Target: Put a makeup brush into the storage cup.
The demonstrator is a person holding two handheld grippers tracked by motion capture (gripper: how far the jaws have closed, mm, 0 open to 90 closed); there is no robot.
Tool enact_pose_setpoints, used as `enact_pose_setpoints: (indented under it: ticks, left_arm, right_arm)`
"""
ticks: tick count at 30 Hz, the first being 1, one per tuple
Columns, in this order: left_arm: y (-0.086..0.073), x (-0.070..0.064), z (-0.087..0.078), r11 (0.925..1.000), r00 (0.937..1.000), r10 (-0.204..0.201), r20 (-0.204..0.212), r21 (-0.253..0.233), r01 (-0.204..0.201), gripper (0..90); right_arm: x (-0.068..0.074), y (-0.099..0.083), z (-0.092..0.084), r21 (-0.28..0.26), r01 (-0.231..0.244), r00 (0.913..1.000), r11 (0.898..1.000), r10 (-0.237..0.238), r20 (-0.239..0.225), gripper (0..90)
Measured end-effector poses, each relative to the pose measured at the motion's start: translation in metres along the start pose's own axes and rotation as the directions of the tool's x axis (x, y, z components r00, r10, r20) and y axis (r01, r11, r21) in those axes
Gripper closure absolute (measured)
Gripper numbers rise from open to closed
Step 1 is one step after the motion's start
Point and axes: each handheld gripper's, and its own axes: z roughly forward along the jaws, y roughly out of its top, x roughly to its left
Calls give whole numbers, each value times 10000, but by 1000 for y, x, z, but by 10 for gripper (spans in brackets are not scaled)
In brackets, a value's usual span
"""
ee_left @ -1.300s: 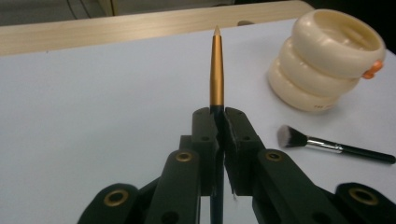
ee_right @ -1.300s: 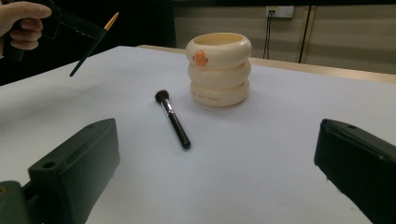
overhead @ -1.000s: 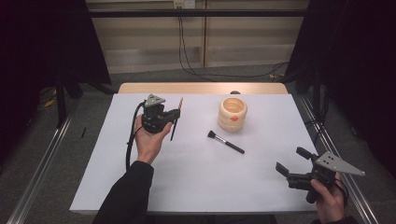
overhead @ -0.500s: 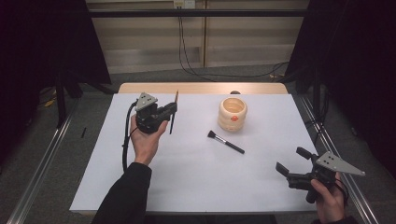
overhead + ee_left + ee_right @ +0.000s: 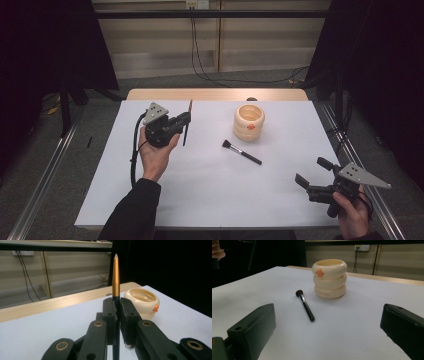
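Note:
My left gripper (image 5: 186, 120) is raised over the table's left side and shut on a slim brush with a copper handle (image 5: 189, 107), held upright; in the left gripper view that copper handle (image 5: 115, 277) rises from between the closed jaws. A cream ribbed cup (image 5: 248, 121) with an orange knob stands at the back middle of the white table (image 5: 210, 195). A black makeup brush (image 5: 241, 152) lies flat in front of it. My right gripper (image 5: 312, 172) rests at the front right, open and holding nothing. In the right gripper view the cup (image 5: 329, 278) and brush (image 5: 305, 305) lie ahead.
The white sheet ends at a wooden strip (image 5: 215, 94) along the far edge. Metal rails (image 5: 47, 170) run along both sides of the table. Cables (image 5: 200, 50) hang down the wall behind. A black cable (image 5: 134, 155) trails from the left gripper.
My left hand has carried the gripper and its brush a little up and away from me, toward the back of the table. The right gripper has not moved.

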Motion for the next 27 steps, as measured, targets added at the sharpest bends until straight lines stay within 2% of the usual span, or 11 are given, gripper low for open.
enact_pose_setpoints:
  ticks: [2,6,9,10,12,13,14,15,16,22,27]
  left_arm:
    - [-1,-1,-3,9999,9999,-80,150,-105,81,834]
    - [0,-4,-8,9999,9989,-109,456,53,107,834]
    - [2,-8,-10,9993,9960,-379,812,67,375,834]
    - [3,-9,-11,9993,9945,-366,985,126,355,834]
    - [4,-13,-13,9991,9939,-424,1016,126,414,835]
    - [4,-14,-13,9993,9913,-368,1260,161,350,834]
    - [4,-16,-14,9990,9914,-408,1245,208,385,835]
    - [4,-17,-15,9991,9887,-421,1439,128,407,835]
    - [5,-19,-16,9991,9899,-407,1357,191,384,835]
    - [6,-27,-19,9988,9822,-498,1810,69,494,835]
    - [6,-33,-19,9989,9811,-466,1881,107,454,835]
  right_arm:
    - [0,0,0,57,57,10000,10000,-57,-46,0]
    - [0,0,0,58,103,9999,9999,-102,-59,0]
    - [0,0,1,44,140,9999,9999,-139,-63,0]
    - [1,0,1,43,87,10000,10000,-87,-38,0]
    - [2,0,1,98,103,9999,9999,-102,-117,3]
    - [1,0,1,49,206,9997,9998,-206,-119,4]
    - [1,0,1,32,204,9997,9998,-204,-144,4]
    - [2,0,1,44,130,9998,9999,-129,-176,3]
    - [2,0,1,38,119,9998,9999,-118,-166,4]
    - [2,0,1,21,91,9997,10000,-91,-245,4]
    - [2,1,1,-36,63,9997,10000,-64,-247,3]
